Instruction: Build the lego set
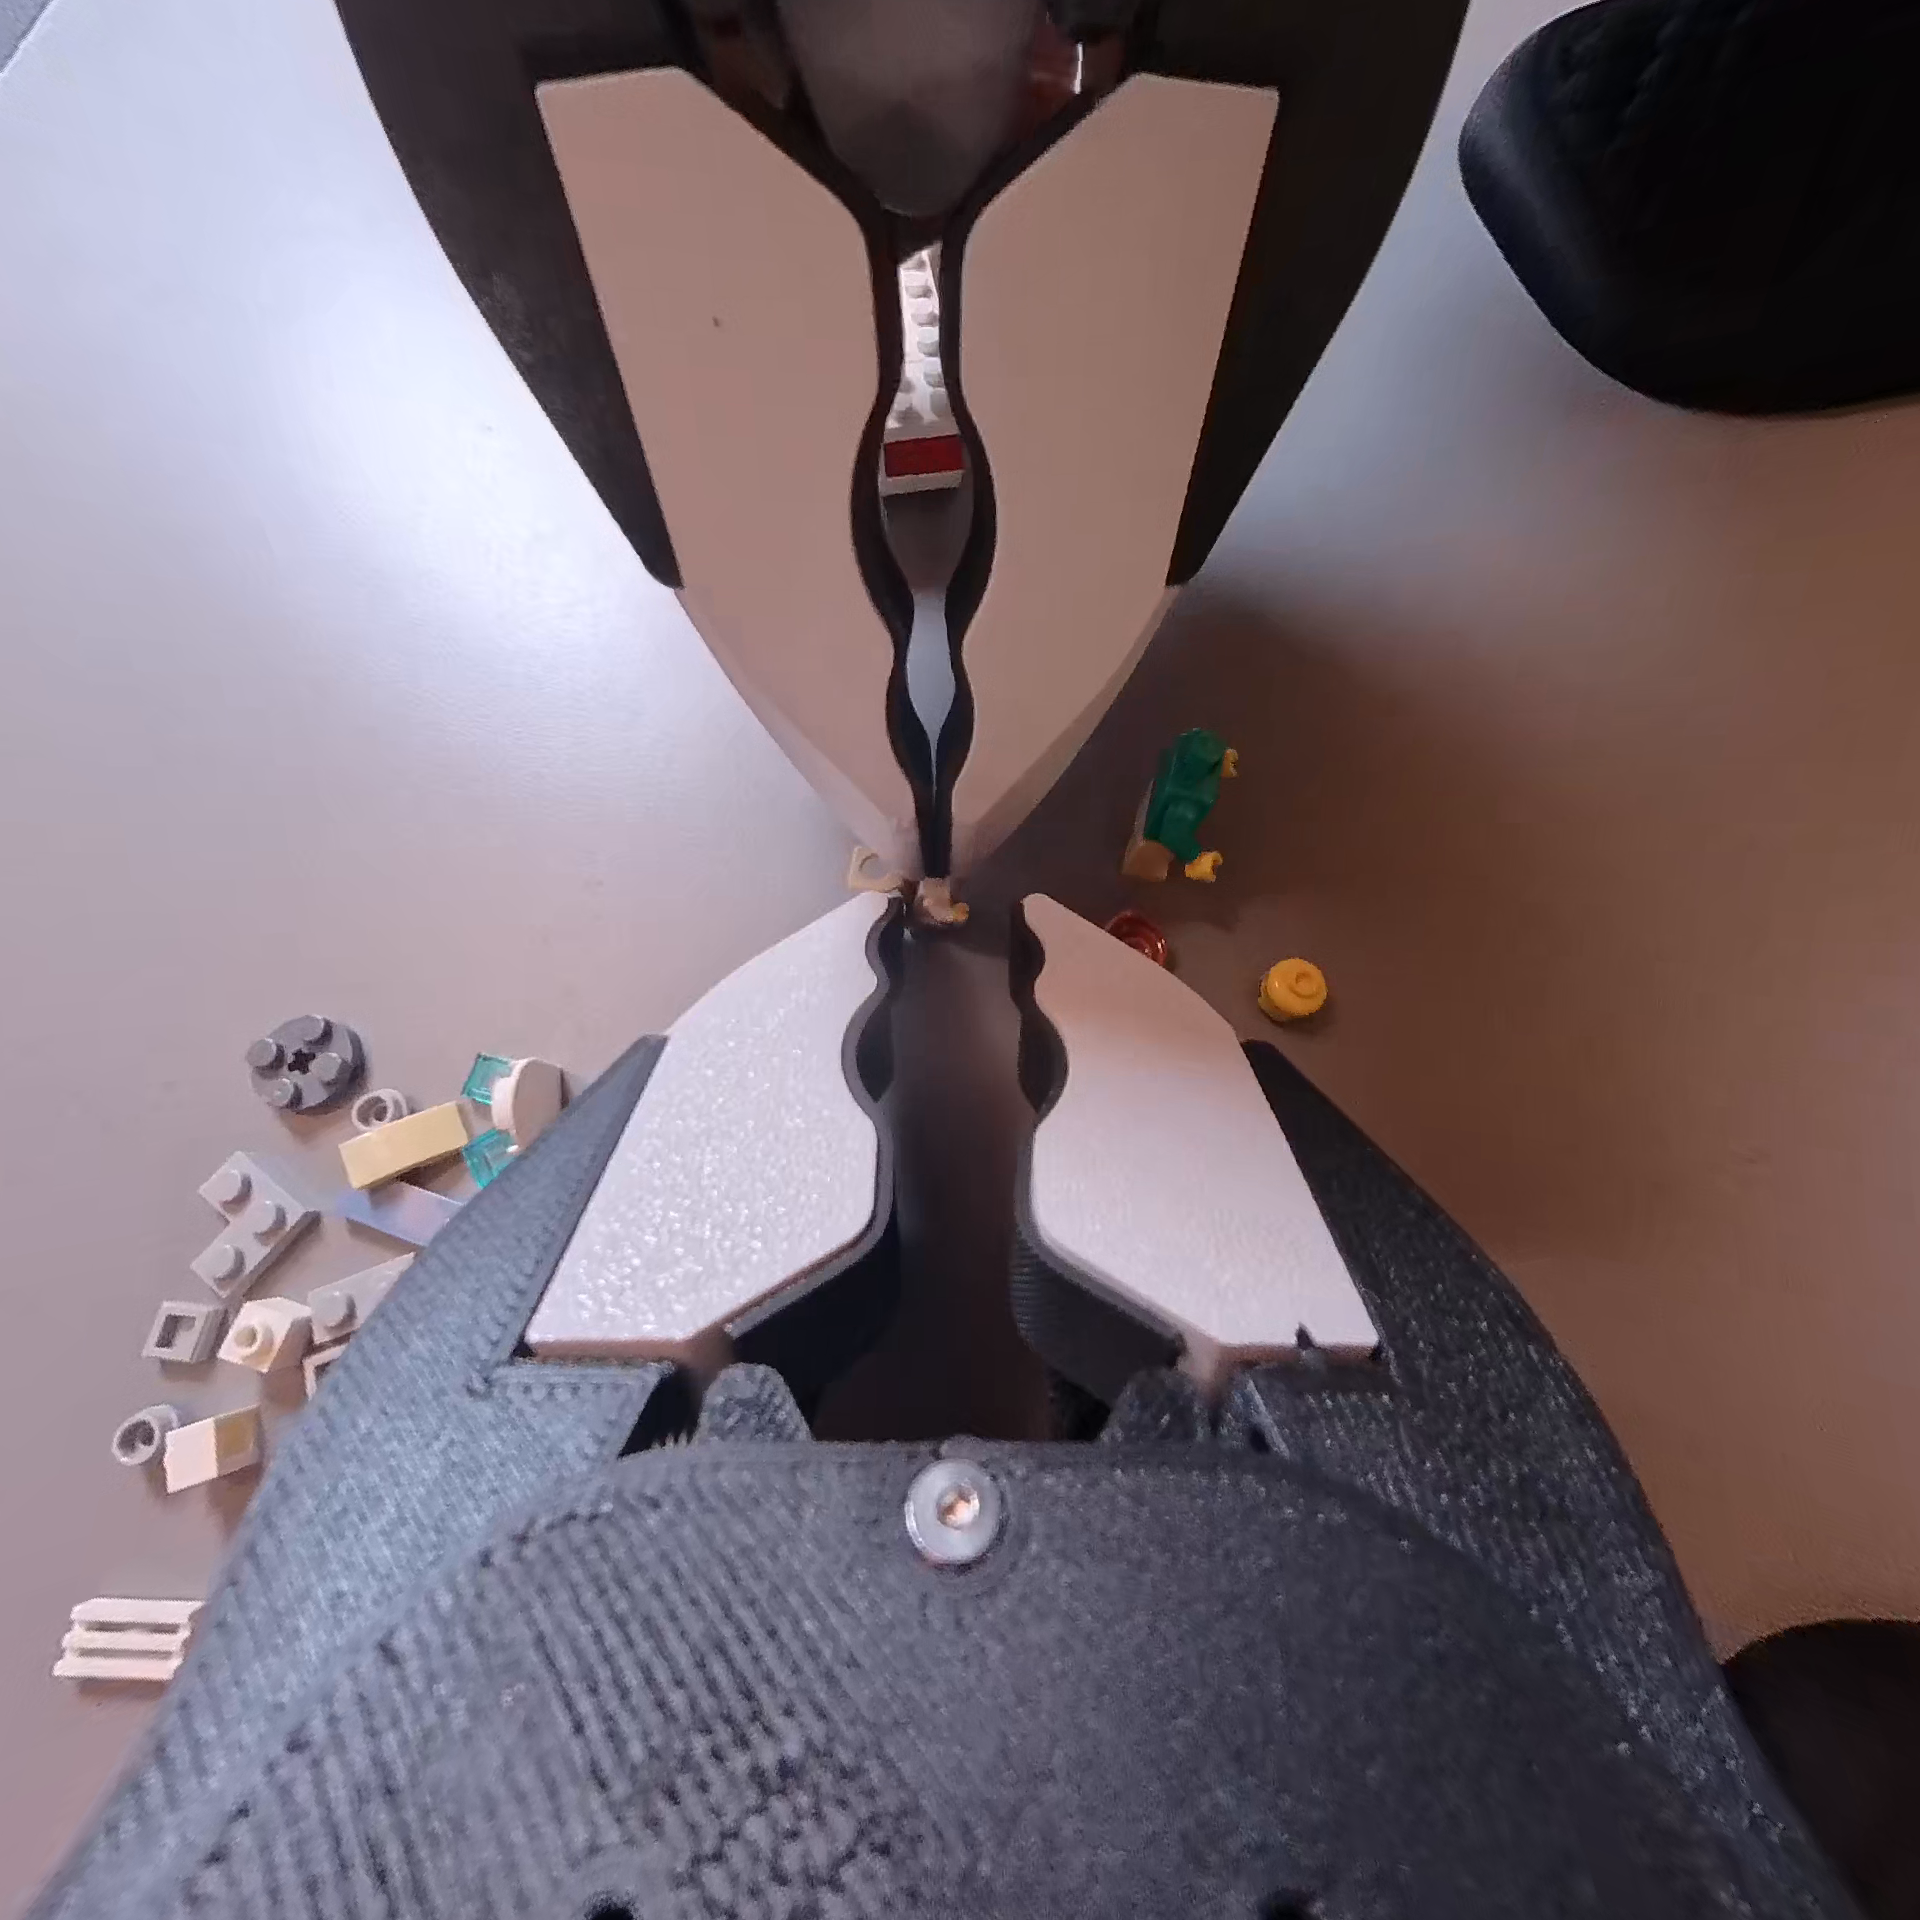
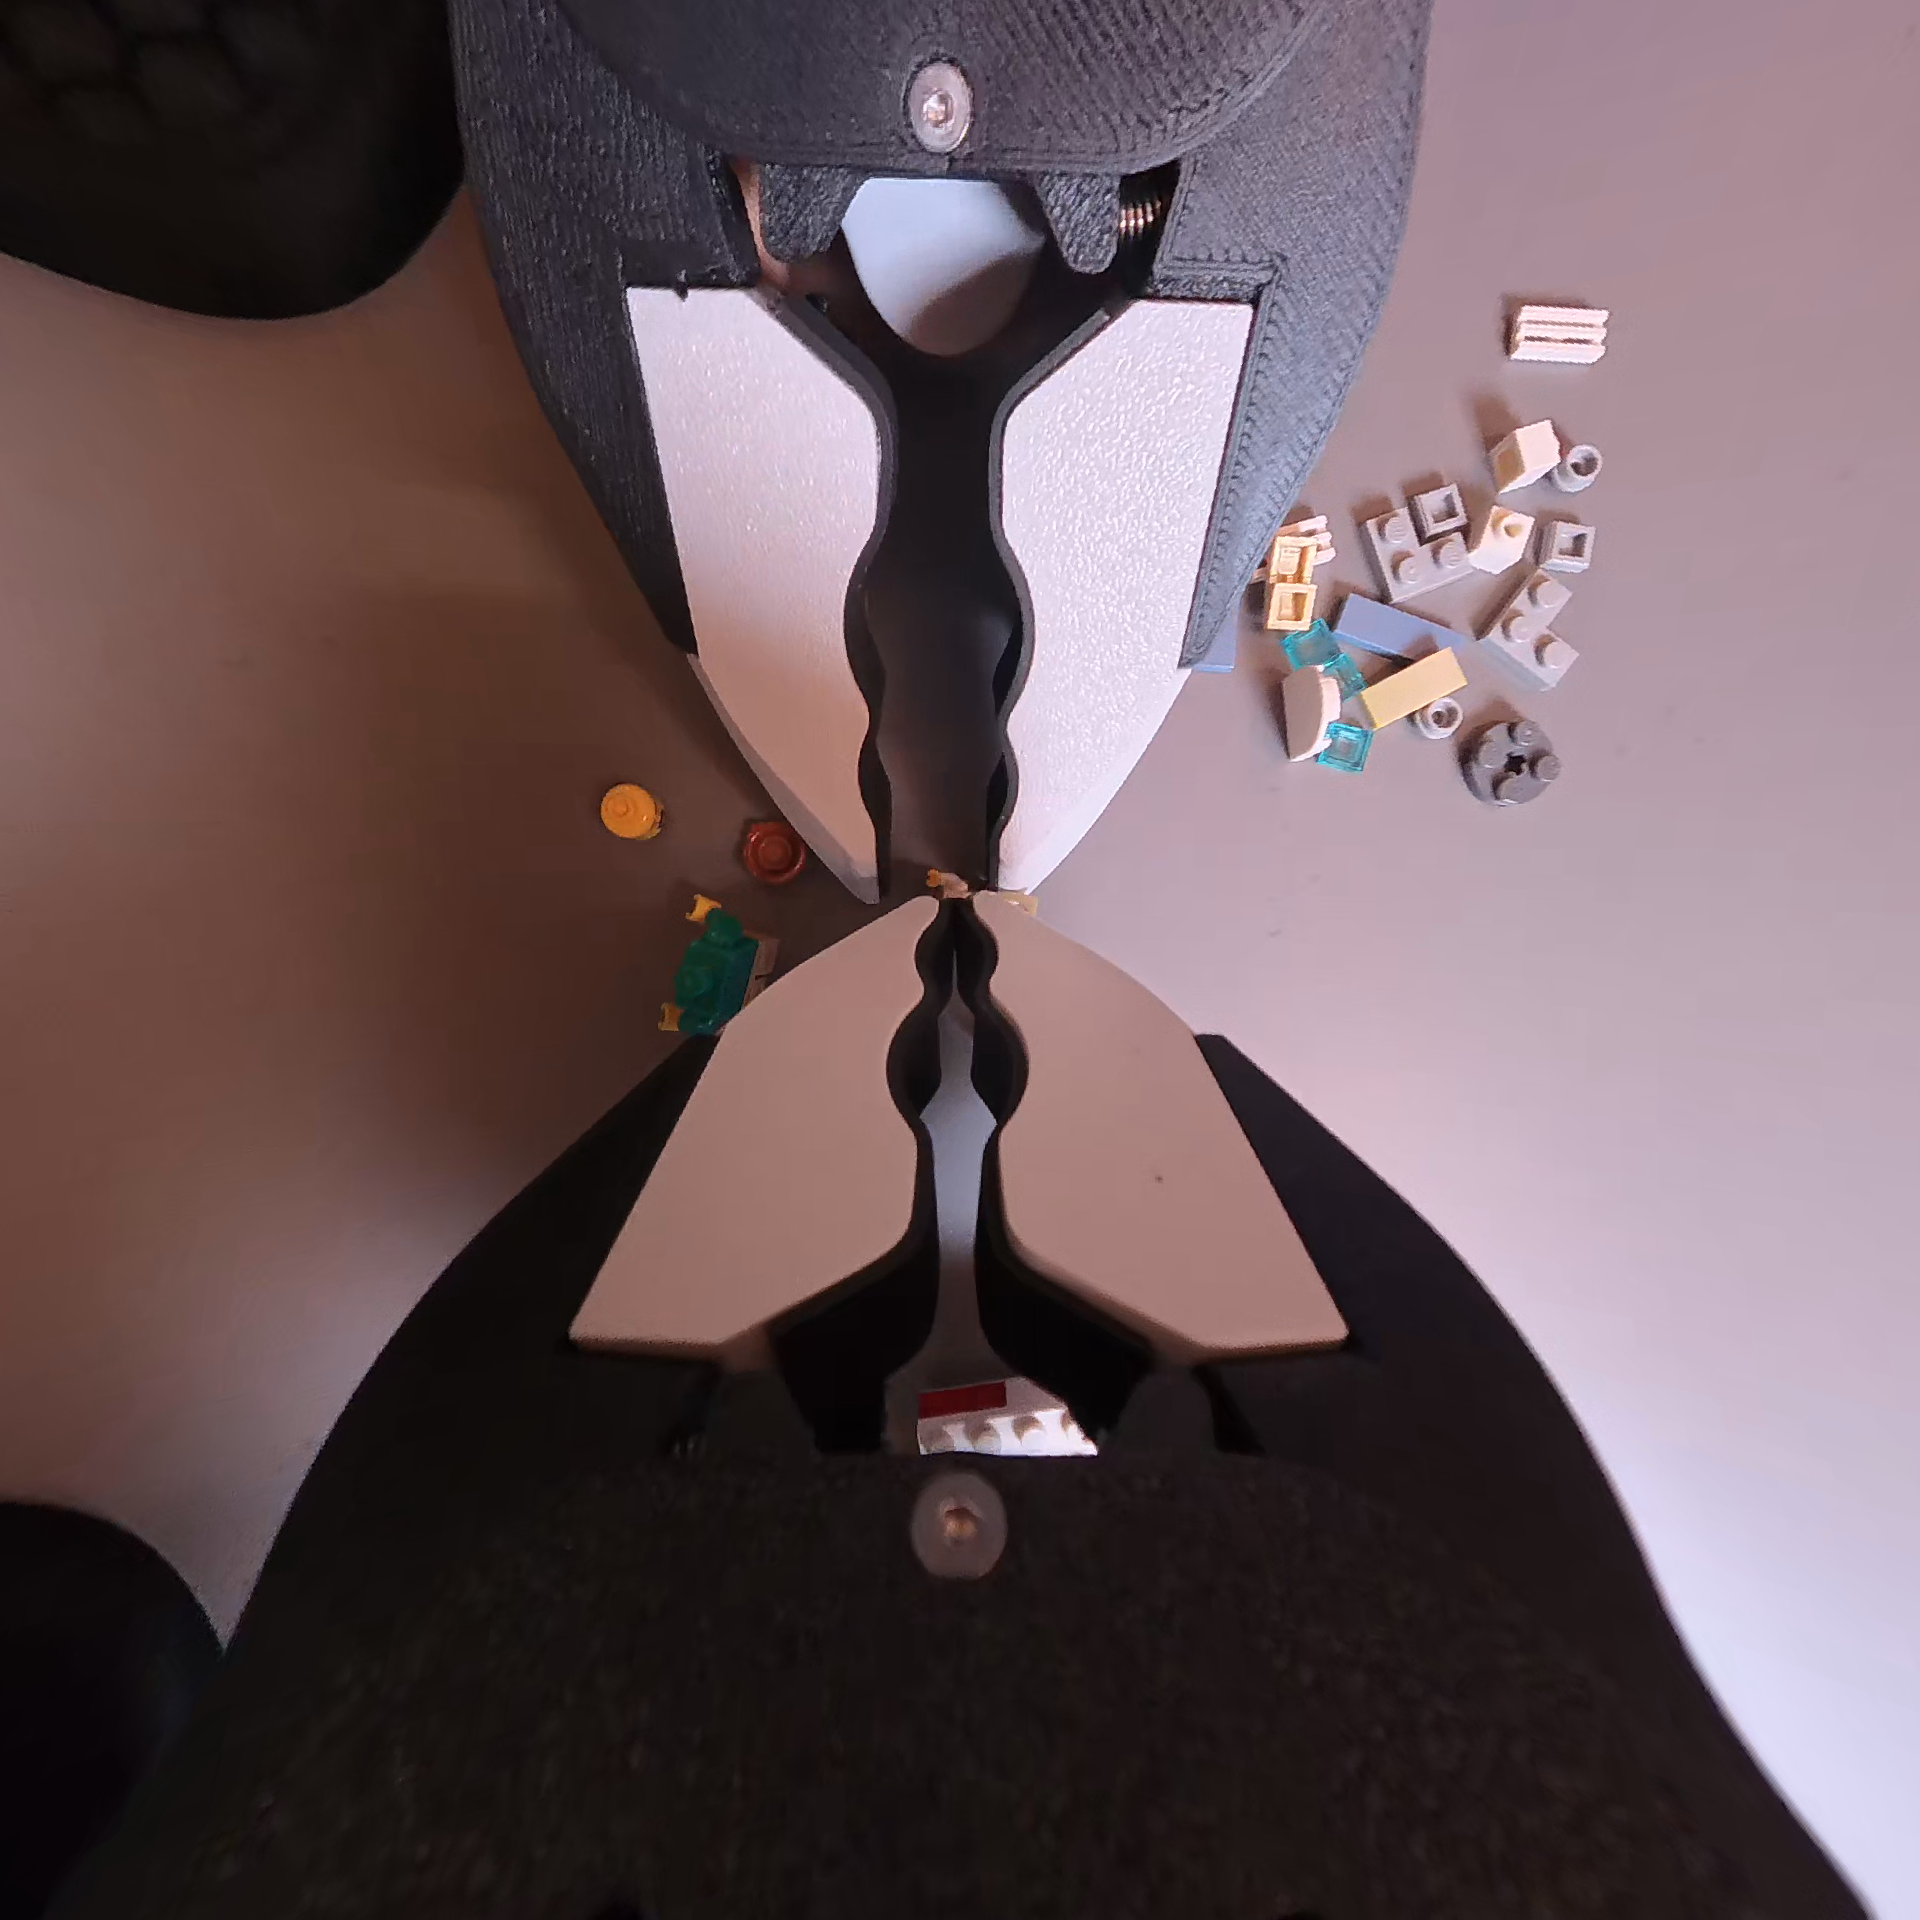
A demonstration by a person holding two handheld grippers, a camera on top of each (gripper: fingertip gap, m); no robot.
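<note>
We see right hand-held gripper (image 2: 954,906) pinching tiny tan piece (image 2: 948,883); left hand-held gripper (image 1: 956,914) apart; loose bricks (image 2: 1455,603) scattered over table (image 2: 1558,1143).

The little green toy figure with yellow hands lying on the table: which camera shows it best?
The left wrist view shows the little green toy figure best: it lies fully in the open there, sharp, with both yellow hands visible. In the right wrist view the same figure is partly cut off by the right gripper's white finger and looks blurrier.
</note>
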